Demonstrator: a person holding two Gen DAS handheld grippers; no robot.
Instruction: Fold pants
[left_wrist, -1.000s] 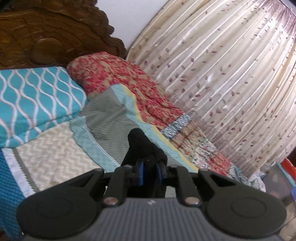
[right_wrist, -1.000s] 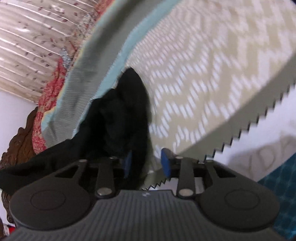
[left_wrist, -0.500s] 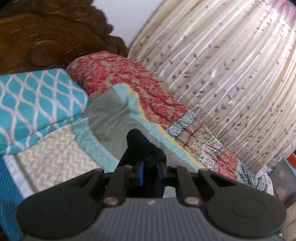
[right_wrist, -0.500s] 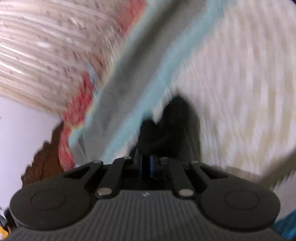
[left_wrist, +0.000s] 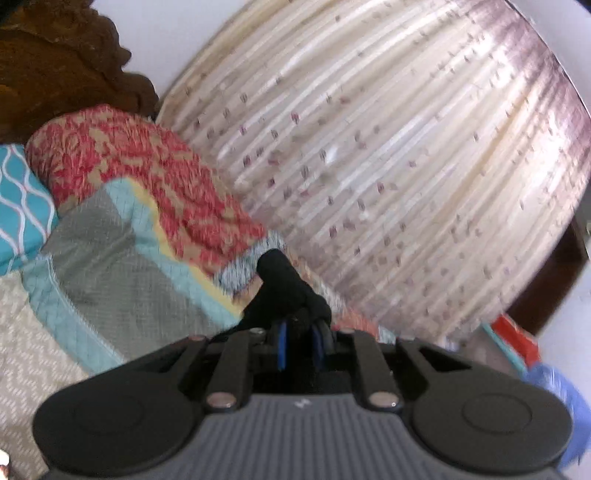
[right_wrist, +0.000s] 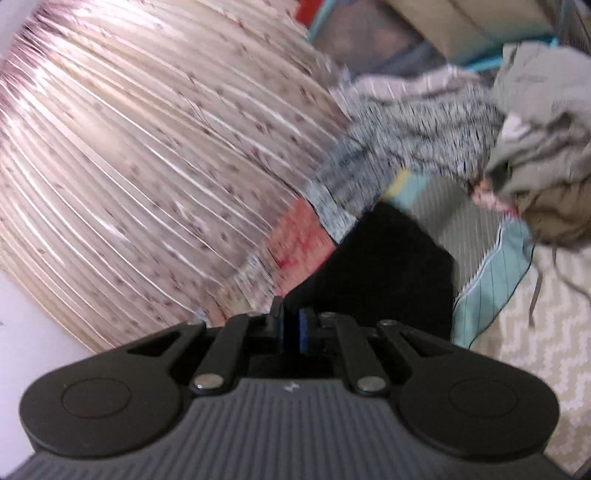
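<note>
Right tongs (right_wrist: 291, 326) clamped on black pants (right_wrist: 391, 273) — pleated curtain (right_wrist: 147, 147) behind, clothes heap (right_wrist: 535, 147) right

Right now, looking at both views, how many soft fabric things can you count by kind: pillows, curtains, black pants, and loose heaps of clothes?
Pillows: 2, a teal pillow and a red pillow
Curtains: 1, the pale curtain
Black pants: 1, the black pants
Heaps of clothes: 1, the clothes heap
Total: 5

Both wrist views close over the bed (left_wrist: 110, 266), facing the shared curtain (left_wrist: 388, 166)
</note>
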